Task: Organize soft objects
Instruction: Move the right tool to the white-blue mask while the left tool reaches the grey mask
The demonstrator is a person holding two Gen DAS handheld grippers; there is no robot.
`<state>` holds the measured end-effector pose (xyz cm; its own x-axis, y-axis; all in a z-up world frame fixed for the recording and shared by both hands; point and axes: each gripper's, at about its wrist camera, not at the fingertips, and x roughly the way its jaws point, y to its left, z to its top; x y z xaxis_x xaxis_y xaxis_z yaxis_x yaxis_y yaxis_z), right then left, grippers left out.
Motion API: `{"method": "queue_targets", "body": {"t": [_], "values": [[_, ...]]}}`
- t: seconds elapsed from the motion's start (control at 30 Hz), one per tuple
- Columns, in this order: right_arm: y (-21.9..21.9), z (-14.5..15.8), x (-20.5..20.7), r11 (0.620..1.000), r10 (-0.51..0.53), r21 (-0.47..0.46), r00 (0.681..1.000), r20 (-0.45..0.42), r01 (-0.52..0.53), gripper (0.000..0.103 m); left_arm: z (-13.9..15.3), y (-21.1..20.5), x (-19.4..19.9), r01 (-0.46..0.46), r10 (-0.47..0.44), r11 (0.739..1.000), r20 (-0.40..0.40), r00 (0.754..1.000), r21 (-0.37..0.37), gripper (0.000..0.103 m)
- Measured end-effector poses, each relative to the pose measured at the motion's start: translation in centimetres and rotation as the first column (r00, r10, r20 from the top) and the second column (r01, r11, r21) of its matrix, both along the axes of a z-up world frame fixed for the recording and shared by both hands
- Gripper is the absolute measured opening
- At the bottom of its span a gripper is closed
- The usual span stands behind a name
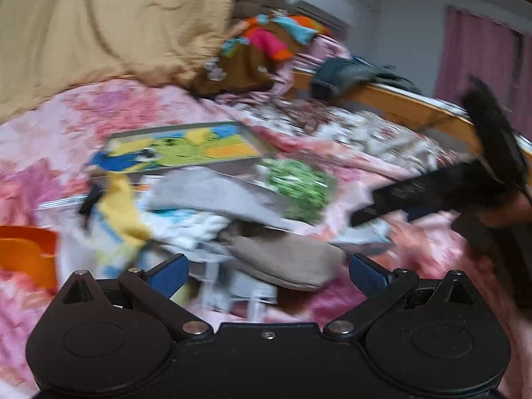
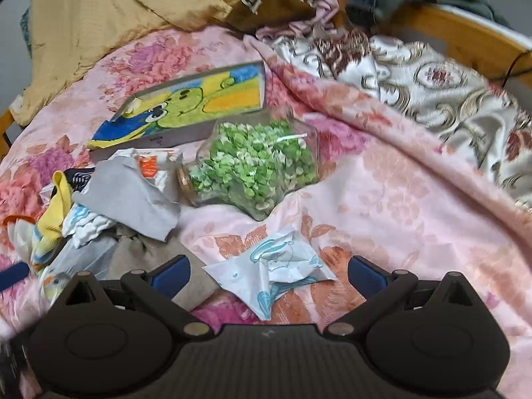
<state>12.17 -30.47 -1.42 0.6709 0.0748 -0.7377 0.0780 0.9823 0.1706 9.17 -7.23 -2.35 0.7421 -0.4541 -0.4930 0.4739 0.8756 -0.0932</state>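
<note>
Pink floral bedspread (image 2: 392,199) carries everything: toward its left edge lies a heap of soft cloths (image 2: 126,196), perhaps socks. Both the left gripper (image 1: 267,274) and right gripper (image 2: 268,274) gape wide, empty.

White letters "el" on the brown cloth (image 2: 266,3), rest cut off, nothing else legible

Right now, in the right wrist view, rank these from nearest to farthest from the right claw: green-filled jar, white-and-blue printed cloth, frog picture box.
1. white-and-blue printed cloth, just ahead between the open right claw fingers.
2. green-filled jar, lying on its side mid-bed.
3. frog picture box, behind the jar, toward the left.
</note>
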Motion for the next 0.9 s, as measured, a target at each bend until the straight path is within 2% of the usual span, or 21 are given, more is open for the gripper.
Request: {"method": "queue_targets", "body": {"t": [0.13,0.4,0.6,0.77,0.9], "values": [[-0.2,-1.0,1.1,0.999,-0.014,0.05,0.999,-0.04,0.016,0.102,-1.1,-1.4,0.8,0.058,-0.06,0.998,-0.064,0.996,-0.028,0.102],[-1.5,-2.6,2.7,0.983,-0.066,0.163,0.994,-0.089,0.08,0.093,-2.5,-1.6,3.7,0.071,-0.113,0.975,-0.192,0.975,-0.211,0.102],[-1.6,-2.9,3.0,0.98,-0.074,0.18,0.994,-0.084,0.088,0.09,-3.5,-0.7,5.7,0.013,-0.107,0.956,-0.308,0.946,-0.293,0.1],[-1.3,-3.1,3.2,0.981,-0.066,0.179,0.994,-0.086,0.081,0.084,-3.8,-0.8,5.9,0.005,-0.104,0.956,-0.322,0.941,-0.295,0.098],[-1.0,-3.1,3.1,0.982,-0.06,0.171,0.995,-0.083,0.074,0.083,-3.7,-0.6,5.9,-0.011,-0.092,0.955,-0.333,0.938,-0.295,0.097]]}}
